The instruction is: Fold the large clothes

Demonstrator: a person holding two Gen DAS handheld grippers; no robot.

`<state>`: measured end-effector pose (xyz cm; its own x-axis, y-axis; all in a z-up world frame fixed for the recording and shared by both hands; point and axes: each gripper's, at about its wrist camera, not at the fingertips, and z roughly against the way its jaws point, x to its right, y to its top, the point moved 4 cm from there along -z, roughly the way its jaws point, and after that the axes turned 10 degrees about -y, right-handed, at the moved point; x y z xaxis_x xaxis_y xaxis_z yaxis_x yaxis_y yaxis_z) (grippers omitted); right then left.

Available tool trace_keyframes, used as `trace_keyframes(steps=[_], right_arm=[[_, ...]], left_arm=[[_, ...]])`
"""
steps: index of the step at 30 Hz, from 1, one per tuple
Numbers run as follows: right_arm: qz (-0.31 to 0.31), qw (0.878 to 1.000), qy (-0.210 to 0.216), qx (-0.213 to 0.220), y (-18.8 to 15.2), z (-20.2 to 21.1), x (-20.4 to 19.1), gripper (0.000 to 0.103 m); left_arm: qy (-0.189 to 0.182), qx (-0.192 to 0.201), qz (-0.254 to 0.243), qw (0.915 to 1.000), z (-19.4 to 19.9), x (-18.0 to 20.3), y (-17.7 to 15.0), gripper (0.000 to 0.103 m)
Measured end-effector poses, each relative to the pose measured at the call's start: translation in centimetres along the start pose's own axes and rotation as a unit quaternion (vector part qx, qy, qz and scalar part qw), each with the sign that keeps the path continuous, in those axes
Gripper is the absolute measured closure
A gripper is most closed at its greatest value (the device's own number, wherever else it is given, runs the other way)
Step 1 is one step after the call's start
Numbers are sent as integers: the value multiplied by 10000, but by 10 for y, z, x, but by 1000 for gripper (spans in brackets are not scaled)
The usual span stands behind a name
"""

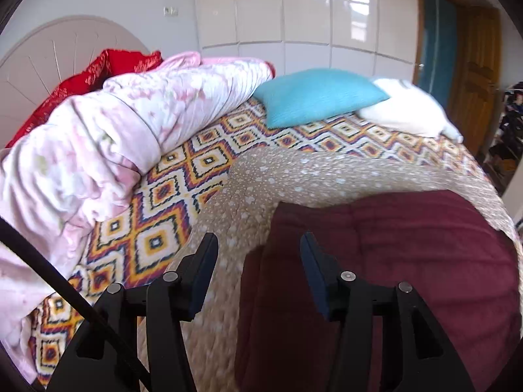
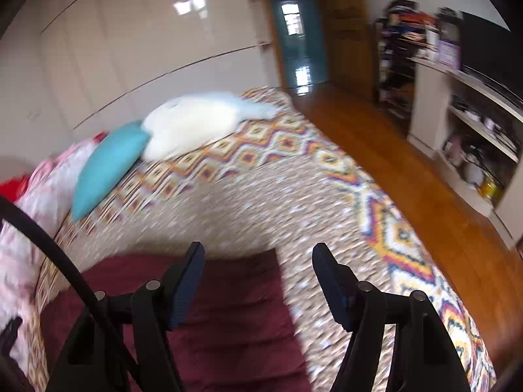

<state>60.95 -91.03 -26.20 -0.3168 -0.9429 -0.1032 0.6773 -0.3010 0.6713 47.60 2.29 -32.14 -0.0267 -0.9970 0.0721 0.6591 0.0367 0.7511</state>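
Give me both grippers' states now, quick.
Left gripper: open, holding nothing, above the maroon garment.
Right gripper: open, holding nothing, above that garment's edge.

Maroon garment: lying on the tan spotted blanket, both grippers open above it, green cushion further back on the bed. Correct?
One error: the cushion is turquoise blue, not green, as the left wrist view shows. The rest holds: maroon garment lies on the tan spotted blanket, left gripper and right gripper open above it.

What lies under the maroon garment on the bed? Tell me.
The maroon garment lies on a tan spotted blanket, which is spread over the diamond-patterned bedspread. Whatever is directly beneath the garment's middle is covered and cannot be seen.
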Motion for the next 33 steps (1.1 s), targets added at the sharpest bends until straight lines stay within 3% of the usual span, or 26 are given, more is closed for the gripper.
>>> trace_keyframes(steps=[2,4,8,10,14,20,24,29,33], right_arm=[[425,9984,304,-203,-20,8,-38,49],[888,9919,801,-435,-47,16,-87,50],[1714,9727,1363,-772,-108,20,-170,50],[2094,9652,1272,-915,-135,6,-203,50],[2448,9636,506,-943,-159,-40,-242,47],[1886,9736,253,-1262,-133,-76,-252,46],[2013,9744,199,-978,-132,-70,-256,46],[1407,9834,912,-691,-122,-25,-225,45],[1618,9794,1130,-423,-132,16,-195,45]], left_arm=[[-22,70,-52,10000,23,3,-12,47],[-79,107,-58,9999,42,6,-27,43],[-177,147,7,9997,62,9,-60,42],[-239,109,138,9996,64,7,-78,41],[-388,-51,201,9990,51,7,-108,41],[-444,-241,103,9987,35,9,-124,41],[-377,-297,84,9988,35,12,-128,41],[-297,-291,-79,9991,44,20,-130,41],[-305,-268,-188,9990,48,33,-129,41]])
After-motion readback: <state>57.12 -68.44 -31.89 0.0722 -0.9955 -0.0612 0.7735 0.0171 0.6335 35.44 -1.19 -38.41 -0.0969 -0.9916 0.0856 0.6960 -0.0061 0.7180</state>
